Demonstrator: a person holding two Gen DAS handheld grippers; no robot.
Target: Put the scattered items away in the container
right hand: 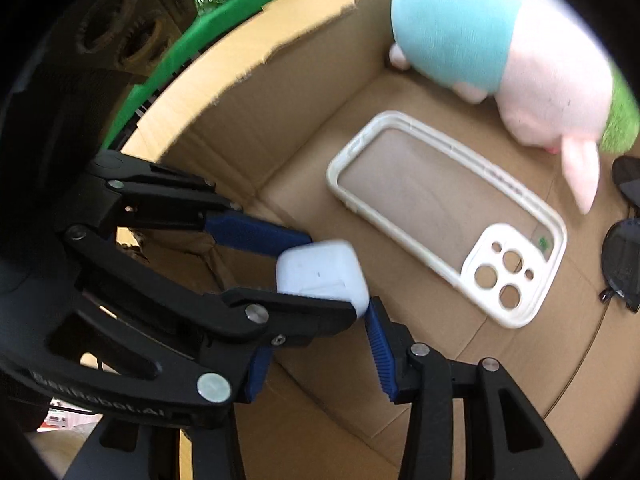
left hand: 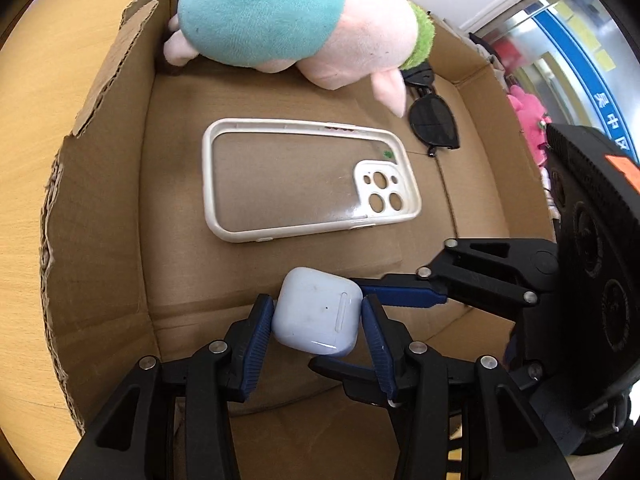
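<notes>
My left gripper [left hand: 318,312] is shut on a white earbuds case [left hand: 318,312] and holds it over the near end of the open cardboard box [left hand: 100,208]. The case also shows in the right wrist view [right hand: 324,272], pinched between the left gripper's blue pads [right hand: 256,236]. My right gripper [right hand: 316,352] is open and empty, just beside and below the case; one of its fingers [left hand: 404,294] crosses behind the case. Inside the box lie a cream phone case [left hand: 308,178], a pink plush pig in teal [left hand: 288,20] and black sunglasses [left hand: 434,120].
The box stands on a light wooden table [left hand: 24,160]. Its torn left wall [left hand: 80,160] rises beside my left gripper. A pink plush toy [left hand: 528,120] lies outside the box on the right. Green cloth [right hand: 188,52] lies beyond the box.
</notes>
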